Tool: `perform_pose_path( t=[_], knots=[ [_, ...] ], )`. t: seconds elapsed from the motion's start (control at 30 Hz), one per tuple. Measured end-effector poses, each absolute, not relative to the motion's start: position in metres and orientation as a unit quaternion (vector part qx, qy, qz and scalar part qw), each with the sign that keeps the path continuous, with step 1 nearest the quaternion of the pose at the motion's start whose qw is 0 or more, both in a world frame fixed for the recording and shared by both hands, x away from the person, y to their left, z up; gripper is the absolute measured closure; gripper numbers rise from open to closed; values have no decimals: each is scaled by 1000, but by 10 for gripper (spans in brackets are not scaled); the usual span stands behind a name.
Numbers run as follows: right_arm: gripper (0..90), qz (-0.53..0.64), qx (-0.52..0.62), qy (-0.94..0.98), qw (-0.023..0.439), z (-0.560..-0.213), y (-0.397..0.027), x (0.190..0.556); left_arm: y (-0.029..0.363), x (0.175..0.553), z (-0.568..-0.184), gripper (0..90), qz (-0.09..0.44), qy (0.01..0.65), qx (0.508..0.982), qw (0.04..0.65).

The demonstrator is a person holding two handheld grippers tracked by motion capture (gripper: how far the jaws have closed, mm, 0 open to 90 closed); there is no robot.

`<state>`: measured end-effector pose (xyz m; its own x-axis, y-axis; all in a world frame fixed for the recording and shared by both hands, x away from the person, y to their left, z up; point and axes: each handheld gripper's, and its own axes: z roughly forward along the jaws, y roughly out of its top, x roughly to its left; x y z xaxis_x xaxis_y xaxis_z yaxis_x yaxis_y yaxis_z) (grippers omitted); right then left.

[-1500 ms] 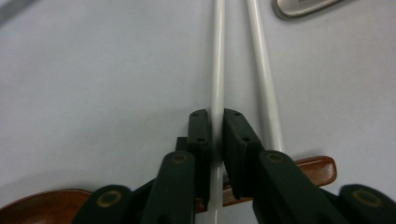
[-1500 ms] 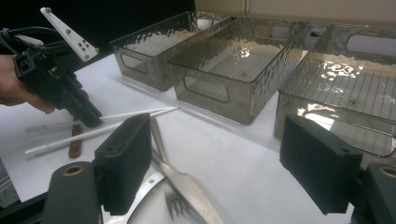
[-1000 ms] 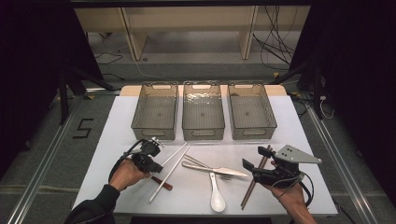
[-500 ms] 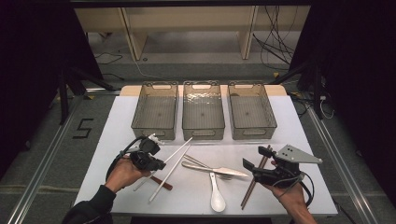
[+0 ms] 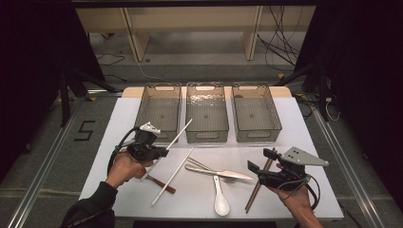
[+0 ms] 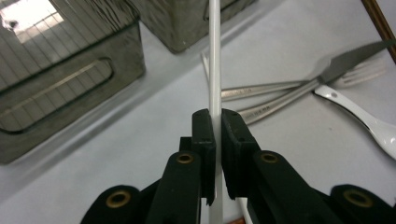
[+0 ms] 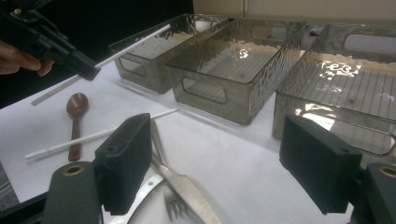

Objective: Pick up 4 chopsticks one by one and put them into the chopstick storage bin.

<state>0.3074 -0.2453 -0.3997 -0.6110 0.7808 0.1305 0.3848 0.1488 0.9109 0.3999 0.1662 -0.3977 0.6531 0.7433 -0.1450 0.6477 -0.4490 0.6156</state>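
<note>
My left gripper [image 5: 163, 152] is shut on a white chopstick [image 5: 179, 133], held off the table with its far tip near the front of the left bin [image 5: 158, 110]. In the left gripper view the jaws [image 6: 218, 126] clamp the white chopstick [image 6: 214, 56] upright between them. A second white chopstick [image 5: 173, 175] lies on the table beside a brown spoon [image 5: 160, 183]. My right gripper [image 5: 260, 160] hovers open over two brown chopsticks [image 5: 255, 189]. In the right gripper view its jaws [image 7: 219, 163] stand wide apart above a fork [image 7: 184, 186].
Three clear grey bins stand in a row at the back: left, middle [image 5: 206, 113] and right [image 5: 256, 113]. A fork and a knife [image 5: 228, 174] lie crossed mid-table, and a white spoon [image 5: 221, 202] lies near the front edge. The white table [image 5: 304, 137] ends just behind the bins.
My left gripper has risen with the white chopstick, whose far tip came off the table and up toward the left bin. The right gripper has stayed put.
</note>
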Motion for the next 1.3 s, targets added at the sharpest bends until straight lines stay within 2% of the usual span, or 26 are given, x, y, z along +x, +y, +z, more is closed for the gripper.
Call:
perform_pose_path(
  t=[0.63, 1.3],
  knots=[
    [225, 519, 396, 733, 193, -400, -245, 307, 172, 442, -379, 842, 97, 435, 820, 360],
    [226, 520, 391, 735, 191, -400, -244, 308, 184, 490, -357, 843, 133, 459, 801, 360]
  ],
)
